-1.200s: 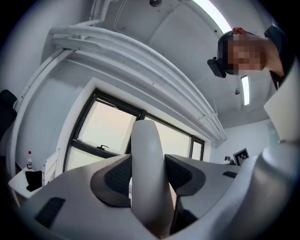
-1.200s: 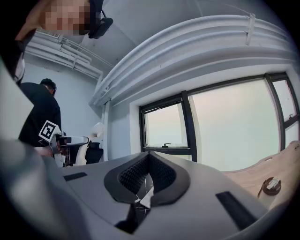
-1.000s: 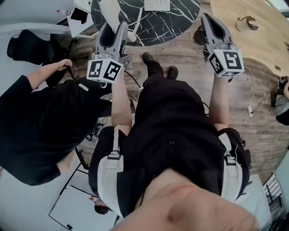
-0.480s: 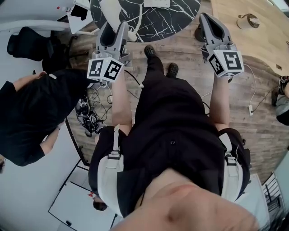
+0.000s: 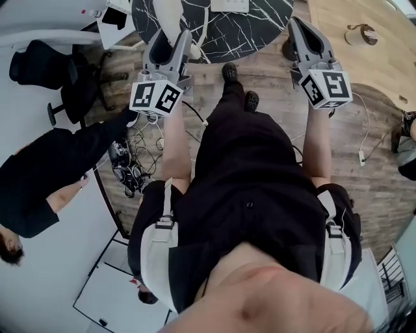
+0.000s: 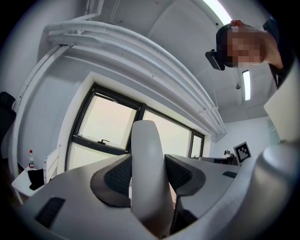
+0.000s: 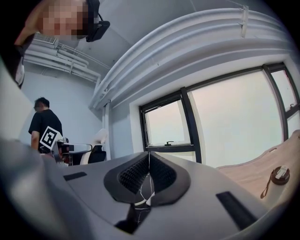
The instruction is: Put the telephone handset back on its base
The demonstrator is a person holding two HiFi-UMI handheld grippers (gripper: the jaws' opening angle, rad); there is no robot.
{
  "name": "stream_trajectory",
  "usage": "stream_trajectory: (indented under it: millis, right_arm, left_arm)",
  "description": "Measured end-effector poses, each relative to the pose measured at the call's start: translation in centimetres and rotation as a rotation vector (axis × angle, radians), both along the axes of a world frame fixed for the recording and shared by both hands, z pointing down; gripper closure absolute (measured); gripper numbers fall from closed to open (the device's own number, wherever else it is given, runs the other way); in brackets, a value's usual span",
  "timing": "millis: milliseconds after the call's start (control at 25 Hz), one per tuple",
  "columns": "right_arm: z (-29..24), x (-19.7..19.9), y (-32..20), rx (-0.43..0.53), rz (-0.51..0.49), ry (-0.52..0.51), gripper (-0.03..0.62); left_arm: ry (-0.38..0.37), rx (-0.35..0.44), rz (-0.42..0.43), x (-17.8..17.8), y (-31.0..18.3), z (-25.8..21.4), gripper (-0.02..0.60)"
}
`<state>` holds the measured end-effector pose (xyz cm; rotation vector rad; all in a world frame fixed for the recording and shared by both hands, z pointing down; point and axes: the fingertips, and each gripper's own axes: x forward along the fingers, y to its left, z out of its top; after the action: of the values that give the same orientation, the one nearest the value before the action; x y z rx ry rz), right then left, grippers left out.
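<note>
My left gripper [image 5: 170,38] is shut on a white telephone handset [image 5: 168,13], held over the near edge of a round black marble table [image 5: 260,26]. In the left gripper view the handset [image 6: 147,173] stands upright between both dark pads [image 6: 118,177]. A white cord [image 5: 202,29] runs from it across the table. A white object, probably the telephone base [image 5: 229,6], lies at the table's far side, cut by the top edge. My right gripper [image 5: 300,29] is off the table's right rim. In the right gripper view that gripper [image 7: 149,180] is shut with nothing between its pads.
A person in black [image 5: 52,169] stands at my left, close to a black office chair [image 5: 71,71]. Tangled cables [image 5: 130,166] lie on the wood floor. A wooden table [image 5: 383,58] with a tape roll [image 5: 362,34] is at the upper right. A white cable [image 5: 361,153] trails on the floor.
The person in black has drawn back to the left, uncovering the floor cables. My feet have stepped toward the black table, and the left gripper with the handset has shifted slightly right.
</note>
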<state>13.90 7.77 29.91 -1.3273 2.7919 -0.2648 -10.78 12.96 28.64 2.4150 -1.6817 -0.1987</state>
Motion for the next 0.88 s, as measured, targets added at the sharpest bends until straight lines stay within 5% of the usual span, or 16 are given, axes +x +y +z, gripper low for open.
stream_trajectory:
  millis: [880]
  right_arm:
    - [0.4,-4.9,-11.8,-0.026,0.086,0.054,0.563]
  left_arm:
    - [0.052,-0.061,0.125,-4.0,-14.9,3.1,0.356]
